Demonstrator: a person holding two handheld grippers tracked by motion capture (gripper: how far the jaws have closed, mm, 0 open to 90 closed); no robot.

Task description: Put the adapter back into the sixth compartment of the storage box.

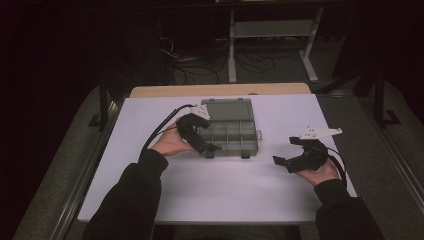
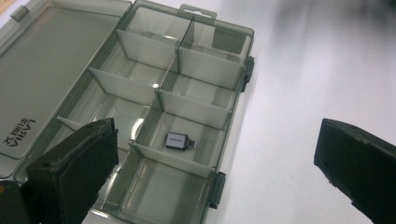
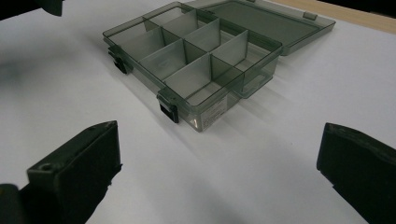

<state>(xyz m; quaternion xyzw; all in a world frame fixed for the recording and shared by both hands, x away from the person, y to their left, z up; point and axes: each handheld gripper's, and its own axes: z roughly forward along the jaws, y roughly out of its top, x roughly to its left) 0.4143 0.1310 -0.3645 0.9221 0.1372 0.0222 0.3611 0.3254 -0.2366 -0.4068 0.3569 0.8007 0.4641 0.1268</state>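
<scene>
A grey see-through compartment box (image 1: 235,131) lies on the white table top (image 1: 210,190) with its lid (image 1: 226,109) folded back flat. One near-row compartment holds a small dark adapter (image 2: 177,140) with a silver plug. My left gripper (image 1: 212,149) hovers over the box's front left corner, open, with nothing between its jaws (image 2: 217,154). My right gripper (image 1: 281,162) is held to the right of the box above bare table, also open and empty (image 3: 219,154). The box (image 3: 196,60) lies ahead of it, latches toward me.
The white top rests on a wooden table whose edge (image 1: 220,90) shows behind it. Beyond it, on the dark floor, are cables (image 1: 200,65) and a metal stand (image 1: 270,35). Bare white surface lies in front of and to the right of the box.
</scene>
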